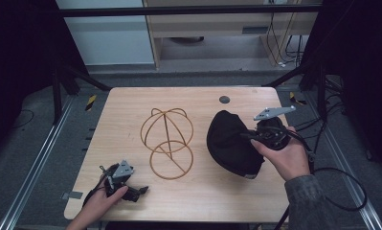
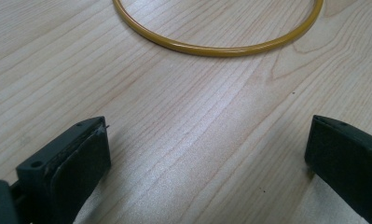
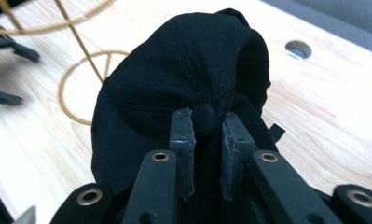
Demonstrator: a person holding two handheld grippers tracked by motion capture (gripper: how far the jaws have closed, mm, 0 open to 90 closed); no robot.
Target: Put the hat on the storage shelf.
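A black cap (image 1: 230,142) lies crumpled on the right half of the wooden table (image 1: 131,103). My right gripper (image 1: 253,135) is shut on the cap's top button and the fabric around it (image 3: 207,119). A golden wire hat stand (image 1: 167,142) rises at the table's middle, its ring base flat on the wood. My left gripper (image 1: 140,191) rests low near the front left edge, open, with bare wood between its pads (image 2: 83,161). The stand's base ring (image 2: 221,46) curves just ahead of it.
A round cable hole (image 1: 224,99) sits near the table's far edge. Black frame bars and cables surround the table on the floor. The other gripper's dark fingers (image 3: 6,51) appear far off in the right gripper view.
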